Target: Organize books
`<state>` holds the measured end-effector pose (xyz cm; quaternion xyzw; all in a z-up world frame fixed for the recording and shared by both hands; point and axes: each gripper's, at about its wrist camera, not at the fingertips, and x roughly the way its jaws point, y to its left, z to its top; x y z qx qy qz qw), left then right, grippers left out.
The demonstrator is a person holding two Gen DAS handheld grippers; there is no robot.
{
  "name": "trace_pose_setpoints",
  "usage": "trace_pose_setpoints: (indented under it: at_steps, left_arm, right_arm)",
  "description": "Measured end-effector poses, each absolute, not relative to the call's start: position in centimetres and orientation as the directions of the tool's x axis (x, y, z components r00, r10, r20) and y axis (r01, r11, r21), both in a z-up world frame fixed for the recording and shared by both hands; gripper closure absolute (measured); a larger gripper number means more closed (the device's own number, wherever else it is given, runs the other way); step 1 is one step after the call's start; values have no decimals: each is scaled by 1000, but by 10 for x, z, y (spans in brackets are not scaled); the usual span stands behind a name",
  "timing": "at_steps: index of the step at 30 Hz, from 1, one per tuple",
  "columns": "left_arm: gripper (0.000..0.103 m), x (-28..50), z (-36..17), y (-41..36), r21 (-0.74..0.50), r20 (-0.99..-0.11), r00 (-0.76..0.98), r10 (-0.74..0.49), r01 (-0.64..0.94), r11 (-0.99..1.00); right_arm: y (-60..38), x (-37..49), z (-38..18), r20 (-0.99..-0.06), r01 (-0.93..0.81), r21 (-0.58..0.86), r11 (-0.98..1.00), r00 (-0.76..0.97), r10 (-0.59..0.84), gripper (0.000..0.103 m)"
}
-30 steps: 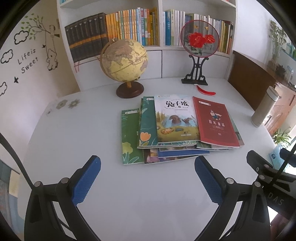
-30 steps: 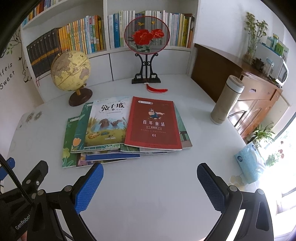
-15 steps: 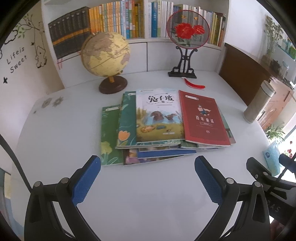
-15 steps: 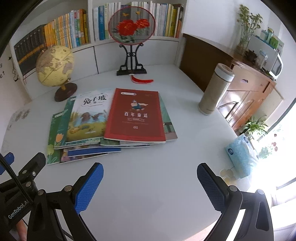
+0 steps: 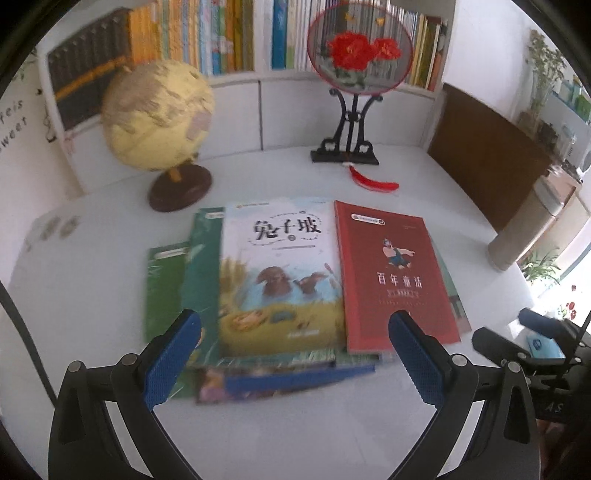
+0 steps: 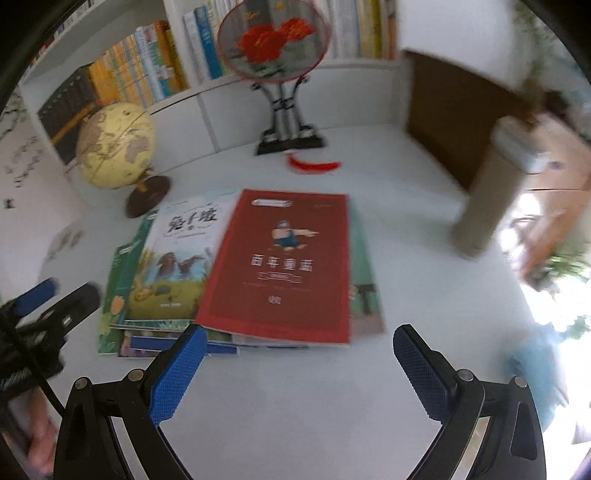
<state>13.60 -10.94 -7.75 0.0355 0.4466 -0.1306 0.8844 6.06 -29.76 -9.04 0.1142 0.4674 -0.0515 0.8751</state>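
Several thin books lie in a loose, fanned pile on the white table (image 5: 96,280). On top are a red book (image 5: 391,273) (image 6: 284,266) and a white-and-yellow picture book (image 5: 280,273) (image 6: 177,262); green books (image 5: 166,288) and a blue-edged one (image 5: 295,376) stick out beneath. My left gripper (image 5: 295,350) is open, its blue pads over the pile's near edge. My right gripper (image 6: 295,365) is open just short of the red book's near edge. Neither holds anything.
A yellow globe (image 5: 159,118) on a dark base stands behind the pile at left. A round fan on a black stand (image 5: 354,48) with a red tassel (image 5: 373,182) is behind it. A beige flask (image 5: 528,229) (image 6: 491,192) stands right. A full bookshelf (image 5: 207,33) runs along the back.
Both grippers have moved forward toward the book pile, which now fills more of each view. Both stay open. The books have not shifted.
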Motion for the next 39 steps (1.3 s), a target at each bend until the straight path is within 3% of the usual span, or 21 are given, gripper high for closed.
trace_pose_setpoints:
  at_steps: [7,16,18,20,30,39]
  left_arm:
    - [2,167,-122,-148,-9,-829,534,-164,281,960]
    - [2,187,-159,-169,-14,-860,490,-141,254,967]
    - [2,190,-164,-173,-8,-861,491,-131,244,970]
    - [2,193,-169,-177,-18,-868,477,-137,245,969]
    - [1,192,-177,-186,50,-871,486,-80,249,967]
    - [1,194,-176,-183,35,-890,445,-95,274,961]
  right_arm:
    - [-332,105,-141,-859,175,235,956,497,120,13]
    - [-346,134,-171,-888,136,202,970,442,123,24]
    - [-348,139,-176,-893,130,195,972,433,122,36]
    - [-351,145,-183,-901,129,195,972,415,126,40]
    - [-355,157,-193,-901,132,203,970,413,132,40]
    - [-348,169,-193,-900,82,199,977,411,149,39]
